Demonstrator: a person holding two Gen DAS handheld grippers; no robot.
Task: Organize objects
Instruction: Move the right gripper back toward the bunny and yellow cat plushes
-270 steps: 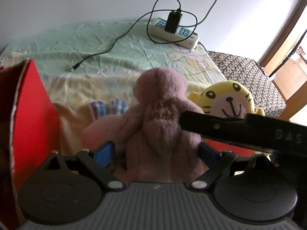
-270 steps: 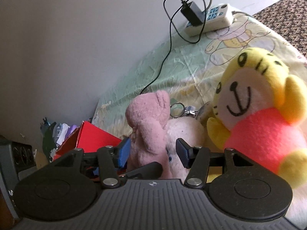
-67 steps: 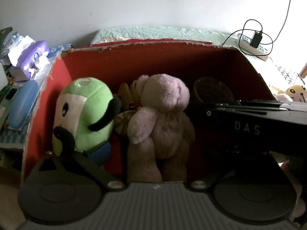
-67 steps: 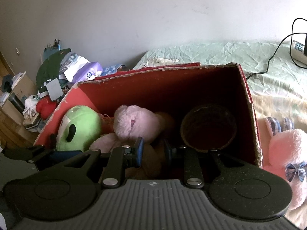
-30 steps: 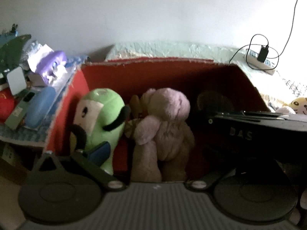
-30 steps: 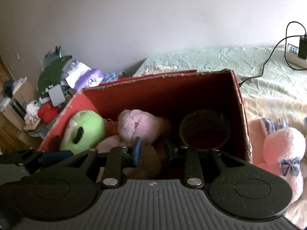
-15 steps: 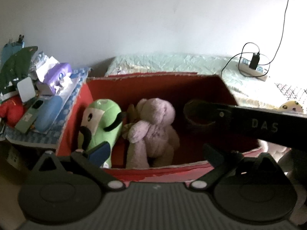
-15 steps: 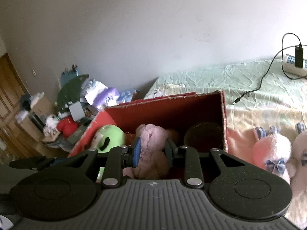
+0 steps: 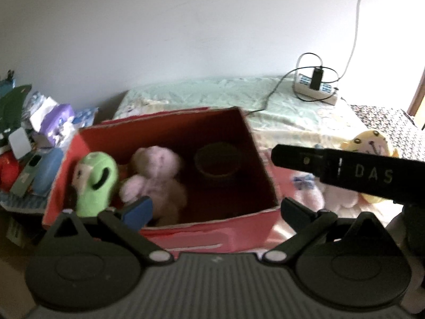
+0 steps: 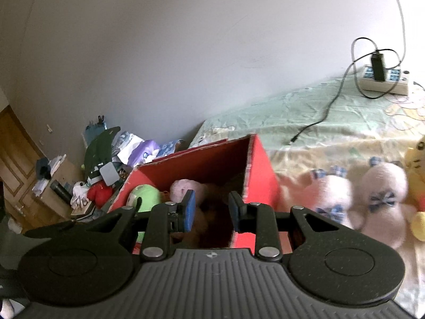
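Pink bear (image 9: pixel 156 170) sits in red box (image 9: pixel 212 228); left gripper (image 9: pixel 215 210) fingers wide, right gripper (image 10: pixel 211 210) narrow, both empty. Next: fetch bunny (image 10: pixel 382 188) off bed (image 10: pixel 318 117).

Both claws have pulled up and back from the red box (image 9: pixel 186 228); the pink bear (image 9: pixel 156 175), carried over from the bed (image 9: pixel 292 111), now sits inside, released, beside the green plush (image 9: pixel 94 183).
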